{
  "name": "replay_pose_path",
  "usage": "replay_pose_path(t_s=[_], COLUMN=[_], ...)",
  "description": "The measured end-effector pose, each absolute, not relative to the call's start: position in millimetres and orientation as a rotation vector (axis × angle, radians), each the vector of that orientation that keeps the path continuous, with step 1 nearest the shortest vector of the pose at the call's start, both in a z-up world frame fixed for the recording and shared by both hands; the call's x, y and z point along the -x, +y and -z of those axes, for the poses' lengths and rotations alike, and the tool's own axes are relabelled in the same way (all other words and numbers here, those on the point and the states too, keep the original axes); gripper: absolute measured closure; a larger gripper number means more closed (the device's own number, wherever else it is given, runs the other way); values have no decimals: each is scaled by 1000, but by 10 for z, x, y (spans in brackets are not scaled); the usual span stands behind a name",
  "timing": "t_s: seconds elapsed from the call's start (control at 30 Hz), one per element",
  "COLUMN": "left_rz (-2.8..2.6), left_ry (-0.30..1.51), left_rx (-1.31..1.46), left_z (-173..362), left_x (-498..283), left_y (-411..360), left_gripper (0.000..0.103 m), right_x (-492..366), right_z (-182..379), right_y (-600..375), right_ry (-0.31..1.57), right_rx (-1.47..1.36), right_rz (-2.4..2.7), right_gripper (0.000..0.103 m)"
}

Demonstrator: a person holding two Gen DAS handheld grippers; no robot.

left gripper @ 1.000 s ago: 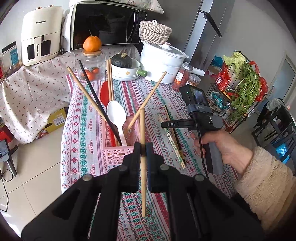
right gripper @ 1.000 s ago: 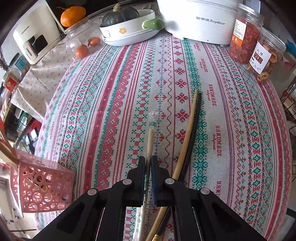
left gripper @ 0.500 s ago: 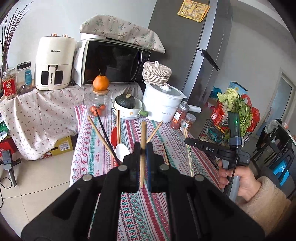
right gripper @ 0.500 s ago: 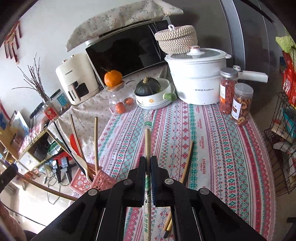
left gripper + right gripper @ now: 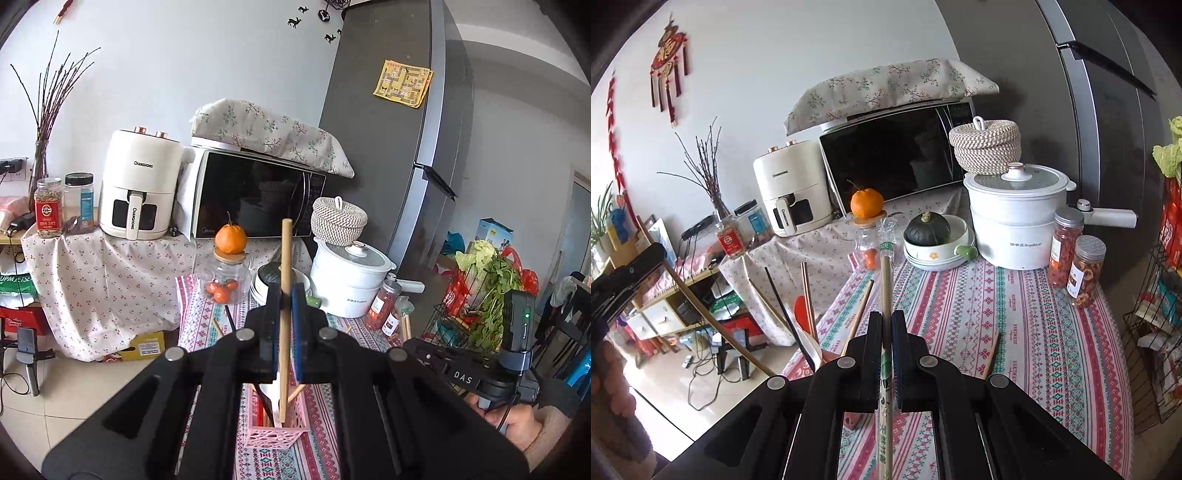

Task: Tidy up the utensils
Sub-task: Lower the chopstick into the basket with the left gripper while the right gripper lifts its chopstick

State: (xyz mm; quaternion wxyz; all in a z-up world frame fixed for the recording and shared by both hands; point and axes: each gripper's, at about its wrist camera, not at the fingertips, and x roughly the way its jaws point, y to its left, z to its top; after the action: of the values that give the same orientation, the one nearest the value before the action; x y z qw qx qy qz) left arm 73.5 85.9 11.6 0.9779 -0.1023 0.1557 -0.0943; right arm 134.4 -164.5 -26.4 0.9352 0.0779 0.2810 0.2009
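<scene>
Left wrist view: both claws have lifted off the bench. Left claw [image 5: 283, 295] is clamped on a wooden chopstick [image 5: 285, 258] above the pink basket [image 5: 275, 435]; right claw [image 5: 885, 325] clamped on wrapped chopsticks [image 5: 885, 280], so drop-off looks next.

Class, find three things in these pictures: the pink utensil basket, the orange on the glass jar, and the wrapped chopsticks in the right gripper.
pink utensil basket [image 5: 275, 437], left wrist view, front wall.
orange [image 5: 867, 202], right wrist view, middle of fruit.
wrapped chopsticks [image 5: 885, 280], right wrist view, shaft above the jaws.
</scene>
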Motion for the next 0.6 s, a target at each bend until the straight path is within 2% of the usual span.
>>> replay_pose_path(t_s=[0.17, 0.6], left_rz=[147, 153], left_ry=[343, 561], left_rx=[179, 155], left_z=[27, 412], left_x=[-911, -1205], left_y=[843, 702], left_gripper=[96, 95], right_x=[-1342, -1359], right_z=[286, 299], right_y=[-1572, -1430], right_ry=[566, 526], right_rx=[-144, -158], right_rz=[-424, -420], right_gripper=[98, 98])
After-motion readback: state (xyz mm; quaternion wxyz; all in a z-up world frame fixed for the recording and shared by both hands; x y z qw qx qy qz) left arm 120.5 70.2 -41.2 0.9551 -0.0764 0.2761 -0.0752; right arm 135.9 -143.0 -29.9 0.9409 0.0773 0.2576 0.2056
